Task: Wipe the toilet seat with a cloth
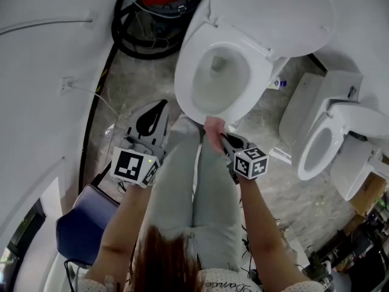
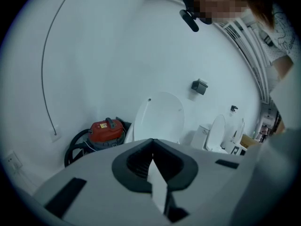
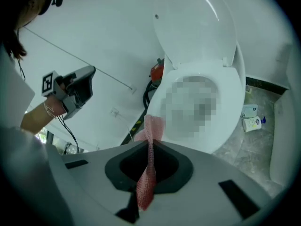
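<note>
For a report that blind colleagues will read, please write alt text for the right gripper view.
The right gripper has its jaws shut on a pink cloth, near the front rim of a white toilet with its lid raised. The left gripper is held up at the left, and a red vacuum cleaner stands beside the toilet.

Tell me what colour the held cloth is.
Pink; the cloth shows best in the right gripper view.
</note>
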A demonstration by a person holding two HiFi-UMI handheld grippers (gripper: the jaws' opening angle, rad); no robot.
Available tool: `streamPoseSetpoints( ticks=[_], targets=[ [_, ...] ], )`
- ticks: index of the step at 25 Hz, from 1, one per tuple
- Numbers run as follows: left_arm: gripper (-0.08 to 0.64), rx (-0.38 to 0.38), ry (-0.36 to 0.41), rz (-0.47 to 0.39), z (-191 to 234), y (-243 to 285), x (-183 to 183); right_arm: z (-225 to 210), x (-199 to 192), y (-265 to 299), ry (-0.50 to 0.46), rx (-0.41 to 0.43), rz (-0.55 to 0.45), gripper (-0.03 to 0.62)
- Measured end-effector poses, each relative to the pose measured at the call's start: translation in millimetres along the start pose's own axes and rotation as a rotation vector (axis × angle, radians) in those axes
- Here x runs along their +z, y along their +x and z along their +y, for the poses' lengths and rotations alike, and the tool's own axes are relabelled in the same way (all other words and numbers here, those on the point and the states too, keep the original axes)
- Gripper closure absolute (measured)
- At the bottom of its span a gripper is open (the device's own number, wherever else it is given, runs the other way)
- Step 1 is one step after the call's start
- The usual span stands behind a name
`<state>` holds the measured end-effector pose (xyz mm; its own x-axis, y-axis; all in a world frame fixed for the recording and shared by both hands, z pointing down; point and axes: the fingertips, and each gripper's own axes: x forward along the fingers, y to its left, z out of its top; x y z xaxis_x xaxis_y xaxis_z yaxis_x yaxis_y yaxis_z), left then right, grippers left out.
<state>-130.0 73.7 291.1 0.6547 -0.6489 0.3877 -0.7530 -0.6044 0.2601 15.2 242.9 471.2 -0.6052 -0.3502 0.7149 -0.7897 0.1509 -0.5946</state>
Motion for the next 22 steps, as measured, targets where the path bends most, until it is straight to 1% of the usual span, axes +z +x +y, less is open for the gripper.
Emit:
streamPoseSetpoints(
  ticks=[2, 4, 7, 10, 12, 14, 16, 18, 20, 22],
  targets=[
    [0.557, -0.012, -0.001, 0.008, -4.2, -5.8, 10.5, 17.4, 17.9, -14.5, 0.029, 0.014, -0.066, 0.569],
    [0.557, -0.025, 0.006, 0.013, -8.9, -11.0, 23.4, 30.9, 41.2, -34.0, 0.031, 0.005, -0.138, 0.569],
    [0.557, -0.041, 0.029, 0.007, -14.1, -17.4, 51.7, 46.3, 84.4, -69.4, -0.006, -0.037, -0.256, 0.569],
    [0.558, -0.051, 0.044, -0.014, -18.9, -25.4, 87.3, 62.3, 128.1, -108.7, -0.074, -0.082, -0.362, 0.568],
    [0.557, -0.065, 0.051, -0.034, -23.3, -30.3, 113.2, 73.6, 159.7, -135.8, -0.129, -0.114, -0.432, 0.568],
    [0.558, -0.084, 0.071, -0.057, -27.8, -35.2, 140.3, 87.7, 196.7, -166.6, -0.191, -0.16, -0.532, 0.568],
    [0.557, -0.093, 0.102, -0.083, -30.0, -39.3, 167.0, 107.3, 237.3, -201.6, -0.296, -0.236, -0.662, 0.568],
    [0.558, -0.095, 0.131, -0.111, -30.4, -42.4, 191.5, 133.1, 273.2, -232.6, -0.43, -0.295, -0.768, 0.566],
    [0.557, -0.094, 0.15, -0.13, -32.8, -50.1, 210.5, 161.3, 295.9, -259.8, -0.526, -0.33, -0.838, 0.566],
    [0.558, -0.091, 0.175, -0.141, -36.4, -60.5, 227.2, 186.9, 309.9, -286.2, -0.576, -0.354, -0.898, 0.566]
  ],
)
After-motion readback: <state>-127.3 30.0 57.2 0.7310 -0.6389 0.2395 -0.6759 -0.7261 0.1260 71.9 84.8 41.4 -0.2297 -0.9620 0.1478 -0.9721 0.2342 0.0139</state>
